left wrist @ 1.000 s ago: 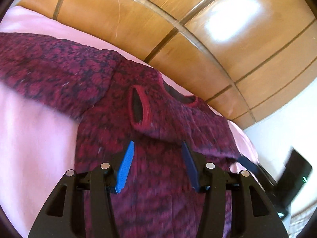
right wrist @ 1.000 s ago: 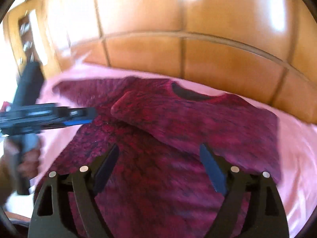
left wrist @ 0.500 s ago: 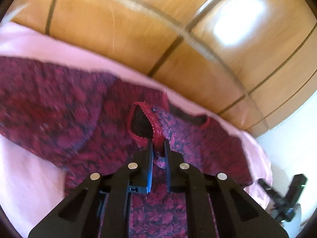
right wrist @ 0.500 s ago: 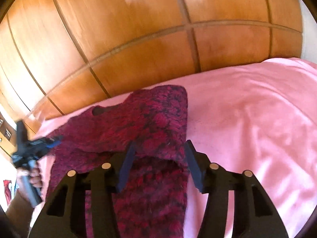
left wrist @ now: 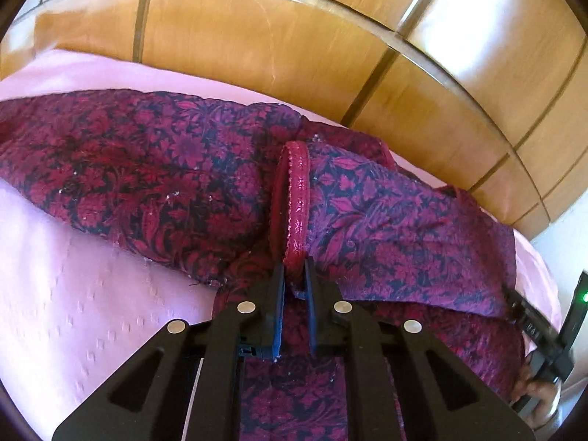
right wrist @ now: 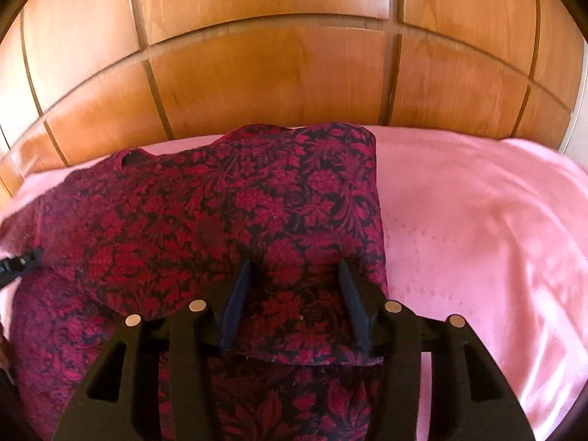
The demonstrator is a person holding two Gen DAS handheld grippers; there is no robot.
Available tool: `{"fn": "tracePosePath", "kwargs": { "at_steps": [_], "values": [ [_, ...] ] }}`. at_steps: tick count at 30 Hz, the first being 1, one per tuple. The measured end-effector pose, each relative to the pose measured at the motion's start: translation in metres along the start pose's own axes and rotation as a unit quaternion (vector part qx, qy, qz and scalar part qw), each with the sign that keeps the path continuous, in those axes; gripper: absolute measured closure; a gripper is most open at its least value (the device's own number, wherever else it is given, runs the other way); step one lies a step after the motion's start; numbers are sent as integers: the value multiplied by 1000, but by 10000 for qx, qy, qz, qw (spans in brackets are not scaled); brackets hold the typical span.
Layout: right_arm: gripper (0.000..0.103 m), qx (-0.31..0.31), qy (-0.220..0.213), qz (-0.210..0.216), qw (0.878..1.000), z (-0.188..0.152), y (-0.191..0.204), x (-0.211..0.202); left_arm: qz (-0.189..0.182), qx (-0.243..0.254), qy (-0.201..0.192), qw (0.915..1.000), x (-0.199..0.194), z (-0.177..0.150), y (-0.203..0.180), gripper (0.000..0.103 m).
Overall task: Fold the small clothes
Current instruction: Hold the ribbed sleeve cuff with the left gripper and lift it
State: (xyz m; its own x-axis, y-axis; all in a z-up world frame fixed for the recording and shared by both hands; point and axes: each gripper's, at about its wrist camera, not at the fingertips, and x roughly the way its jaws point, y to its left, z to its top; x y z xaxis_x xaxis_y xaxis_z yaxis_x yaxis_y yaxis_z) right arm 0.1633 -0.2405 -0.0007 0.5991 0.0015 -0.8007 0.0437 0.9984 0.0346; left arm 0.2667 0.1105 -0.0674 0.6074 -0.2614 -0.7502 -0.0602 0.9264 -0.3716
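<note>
Top (left wrist: 154,169): woven cloth, red-black floral, slightly rough, matt; cuff (left wrist: 297,198) w/ shinier red trim. Bedspread (right wrist: 477,228): pink cloth, soft sheen, embossed dots. Headboard (right wrist: 275,73): glossy varnished wood. My fingers (right wrist: 235,294): matt black plastic, blue pads, metal pins.

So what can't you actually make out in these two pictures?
- Bottom hem of the red floral top: both views, hidden behind the black frames and cut by the lower edge.
- Right tongs: right view; open over the folded sleeve, contact unclear.
- Left tongs pinching the cuff: grip depth hidden by fingers.
</note>
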Motion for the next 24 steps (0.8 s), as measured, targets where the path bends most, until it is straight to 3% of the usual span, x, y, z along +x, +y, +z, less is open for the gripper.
{"fn": "tracePosePath", "kwargs": {
  "at_steps": [5, 11, 15, 20, 22, 24],
  "values": [
    [48, -151, -53, -335, 9993, -4, 11, 1, 192, 258, -195, 9993, -7, -9, -5, 89],
    [44, -54, 53, -353, 9993, 9, 10, -7, 333, 357, -176, 9987, -3, -10, -14, 89],
    [39, 50, -120, -193, 9997, 34, 14, -11, 384, 395, -197, 9983, -2, -10, -16, 89],
    [22, 147, -19, -342, 9993, 63, 26, 20, 337, 362, -215, 9985, 0, -9, -16, 89],
    [18, 2, 428, -464, 9980, 59, 34, 51, 297, 333, -220, 9988, -1, -10, -13, 88],
    [17, -221, 278, -666, 9971, 48, 42, 57, 266, 296, -219, 9990, -2, -10, -12, 88]
  ]
}}
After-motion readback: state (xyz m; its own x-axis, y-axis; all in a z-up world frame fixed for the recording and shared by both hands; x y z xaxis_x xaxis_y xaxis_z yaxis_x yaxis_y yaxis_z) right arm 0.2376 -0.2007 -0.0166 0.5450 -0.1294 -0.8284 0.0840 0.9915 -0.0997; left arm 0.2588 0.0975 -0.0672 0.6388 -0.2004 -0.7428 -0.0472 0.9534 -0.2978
